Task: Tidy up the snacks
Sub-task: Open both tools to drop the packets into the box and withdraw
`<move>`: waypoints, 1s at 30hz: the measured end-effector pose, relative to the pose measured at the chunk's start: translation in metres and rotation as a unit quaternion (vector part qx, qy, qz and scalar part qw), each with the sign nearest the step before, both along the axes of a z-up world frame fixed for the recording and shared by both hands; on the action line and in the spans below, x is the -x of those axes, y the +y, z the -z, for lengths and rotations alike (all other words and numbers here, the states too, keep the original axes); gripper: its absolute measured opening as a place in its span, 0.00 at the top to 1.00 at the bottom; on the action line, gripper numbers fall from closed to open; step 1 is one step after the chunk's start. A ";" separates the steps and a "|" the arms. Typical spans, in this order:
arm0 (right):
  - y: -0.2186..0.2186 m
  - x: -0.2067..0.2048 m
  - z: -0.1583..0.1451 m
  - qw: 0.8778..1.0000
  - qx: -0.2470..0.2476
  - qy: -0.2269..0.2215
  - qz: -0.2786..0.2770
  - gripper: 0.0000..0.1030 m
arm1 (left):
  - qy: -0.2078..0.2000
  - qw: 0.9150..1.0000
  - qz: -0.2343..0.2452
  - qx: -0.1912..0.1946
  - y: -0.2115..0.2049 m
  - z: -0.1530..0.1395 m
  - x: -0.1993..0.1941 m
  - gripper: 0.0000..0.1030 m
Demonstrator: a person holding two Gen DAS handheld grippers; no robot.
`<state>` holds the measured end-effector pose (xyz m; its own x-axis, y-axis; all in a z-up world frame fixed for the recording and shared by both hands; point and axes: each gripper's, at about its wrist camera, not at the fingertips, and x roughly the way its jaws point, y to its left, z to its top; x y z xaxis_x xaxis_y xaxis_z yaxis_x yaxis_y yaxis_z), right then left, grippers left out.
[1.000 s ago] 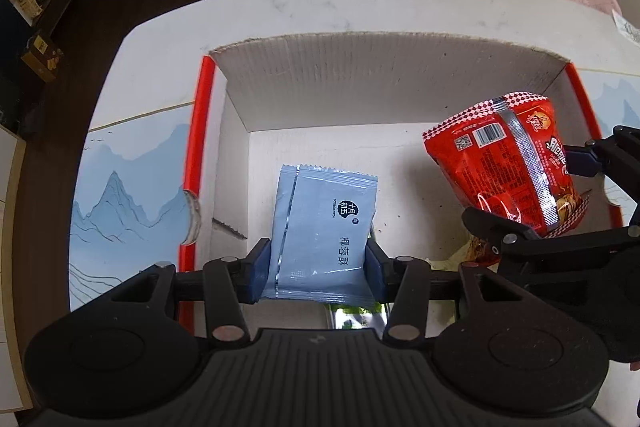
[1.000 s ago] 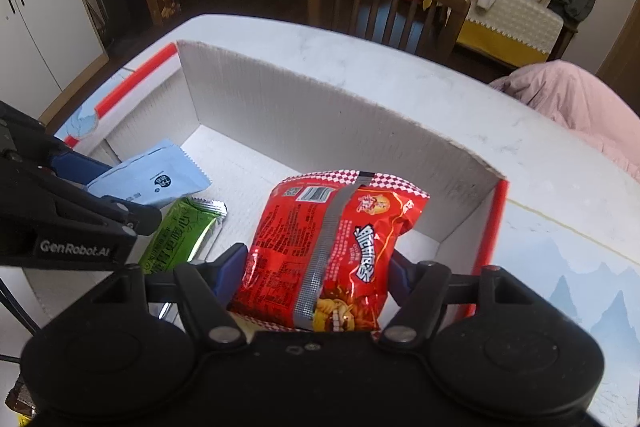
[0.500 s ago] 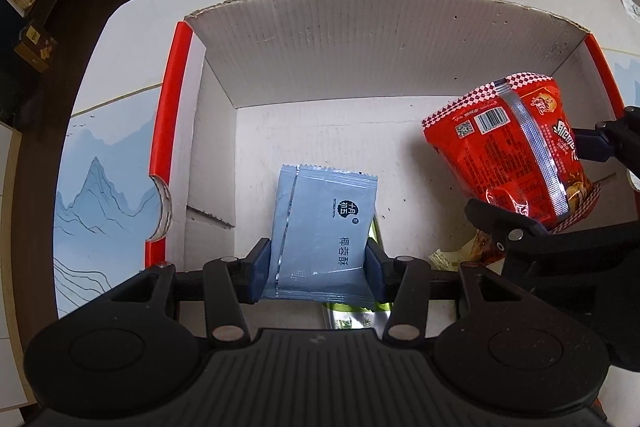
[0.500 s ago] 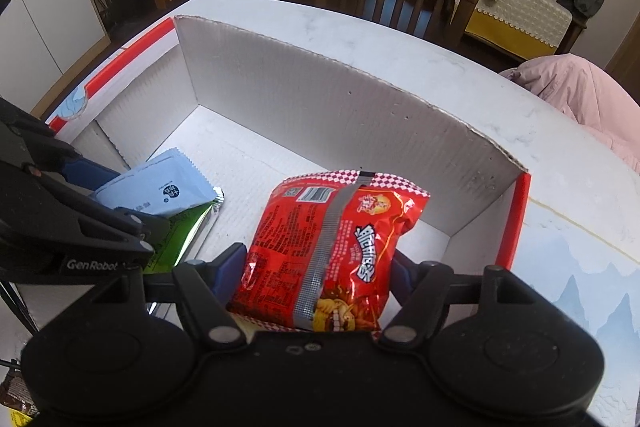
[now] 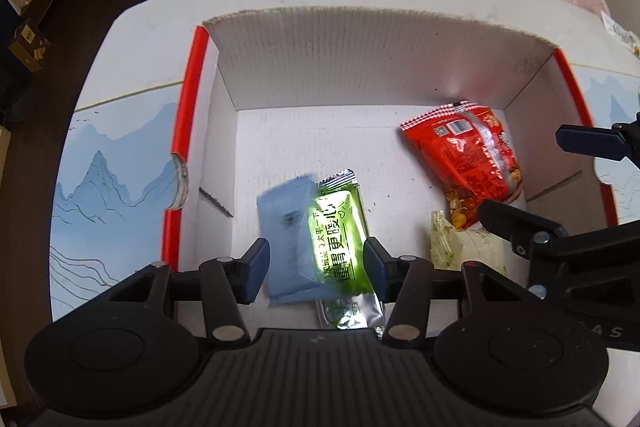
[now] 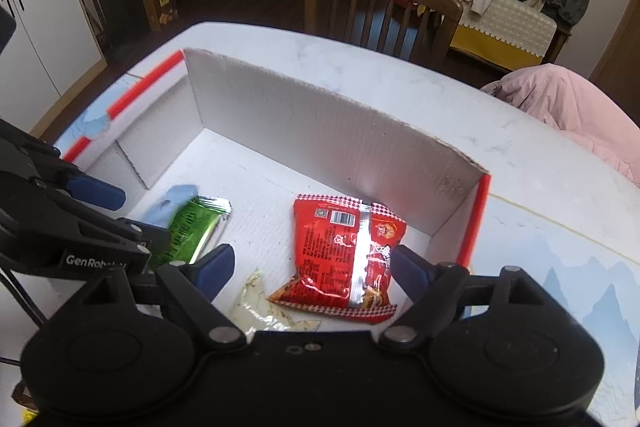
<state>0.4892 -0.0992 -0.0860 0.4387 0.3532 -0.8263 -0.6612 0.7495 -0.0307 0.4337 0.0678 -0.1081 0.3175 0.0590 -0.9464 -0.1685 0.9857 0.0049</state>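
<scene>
Box (image 6: 340,131) as landmark. Near wall: pale wrapper (image 6: 260,303), half under the right gripper (image 6: 310,271). Its jaws, just opened wide, now clear of the red bag (image 6: 344,255) — a second ago pinched, now lying in the right corner. Left gripper (image 5: 314,261): jaws narrow, just eased apart; blue packet (image 5: 286,239) blurred, dropping beside the green bar (image 5: 340,235). Risk — it lands askew over the bar.

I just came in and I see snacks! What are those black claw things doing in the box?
A person is sorting snacks into a box with two tools. The right tool has just been opening; the red bag lies between its pads on the box floor. The left tool hangs over a blurred blue packet and a green packet.
</scene>
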 end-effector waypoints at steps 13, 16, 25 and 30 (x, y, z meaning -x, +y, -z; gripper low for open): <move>-0.026 0.045 -0.046 0.998 -0.049 -0.026 0.019 0.12 | -0.060 0.998 0.009 0.011 -0.005 -0.051 0.048 0.51; -0.030 0.058 -0.054 0.998 -0.059 -0.030 0.016 0.10 | -0.072 0.997 0.014 0.008 -0.007 -0.060 0.062 0.51; -0.045 0.096 -0.071 0.995 -0.087 -0.045 0.027 0.07 | -0.118 0.992 0.036 0.017 -0.015 -0.087 0.107 0.43; -0.049 0.122 -0.080 0.993 -0.104 -0.059 0.023 0.04 | -0.143 0.988 0.046 0.020 -0.019 -0.098 0.135 0.43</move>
<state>0.3675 -0.1484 -0.0062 0.5483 0.4873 -0.6796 -0.6270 0.7773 0.0514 0.2984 0.0489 -0.0097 0.5745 -0.0190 -0.8183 -0.0668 0.9953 -0.0700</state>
